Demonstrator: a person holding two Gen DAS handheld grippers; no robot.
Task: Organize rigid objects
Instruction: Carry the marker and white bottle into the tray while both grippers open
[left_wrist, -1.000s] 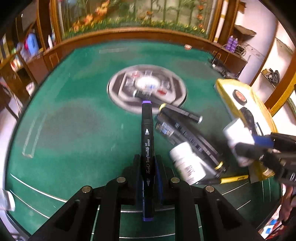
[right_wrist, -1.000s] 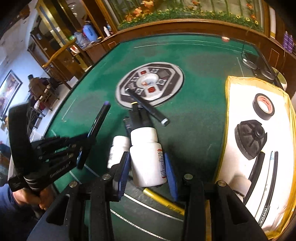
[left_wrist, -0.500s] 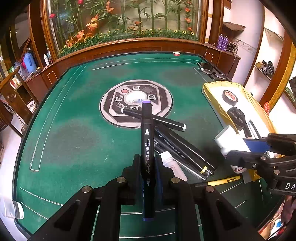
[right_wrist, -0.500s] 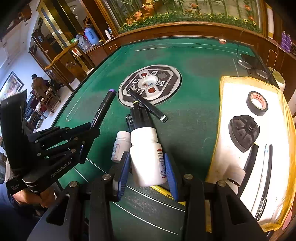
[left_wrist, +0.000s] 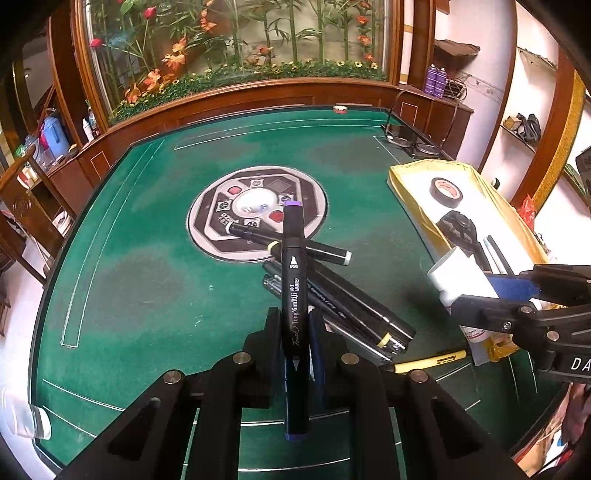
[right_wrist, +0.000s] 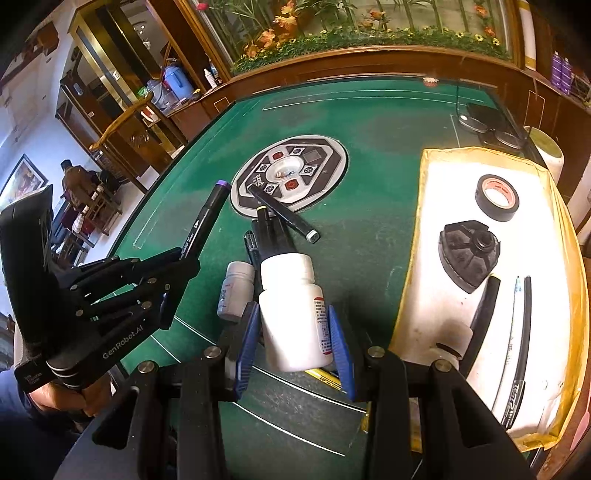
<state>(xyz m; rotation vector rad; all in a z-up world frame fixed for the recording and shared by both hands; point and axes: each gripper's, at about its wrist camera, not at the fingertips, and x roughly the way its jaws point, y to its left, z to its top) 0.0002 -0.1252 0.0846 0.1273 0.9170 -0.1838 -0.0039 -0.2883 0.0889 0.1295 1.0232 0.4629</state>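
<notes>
My left gripper (left_wrist: 294, 325) is shut on a black art marker with purple ends (left_wrist: 293, 280), held above the green felt table (left_wrist: 147, 288); the same marker (right_wrist: 205, 218) sticks out of it in the right wrist view. My right gripper (right_wrist: 291, 325) is shut on a white pill bottle (right_wrist: 291, 314), which also shows as the bottle (left_wrist: 458, 277) at the right in the left wrist view. Below lie several black markers (left_wrist: 343, 306), one marker (left_wrist: 291, 245) crossing them, and a yellow pen (left_wrist: 428, 362). A smaller white bottle (right_wrist: 236, 291) stands on the felt beside my right gripper.
A yellow-rimmed white tray (right_wrist: 436, 229) at the right holds a tape roll (right_wrist: 496, 197), a black plastic part (right_wrist: 469, 254) and black strips. A round control panel (right_wrist: 291, 173) sits mid-table. Glasses (left_wrist: 410, 142) lie at the far right edge. Wooden rail and cabinets surround the table.
Both grippers have drawn back and risen a little with marker and bottle still held. The small white bottle now stands upright on the felt rather than lying near the markers.
</notes>
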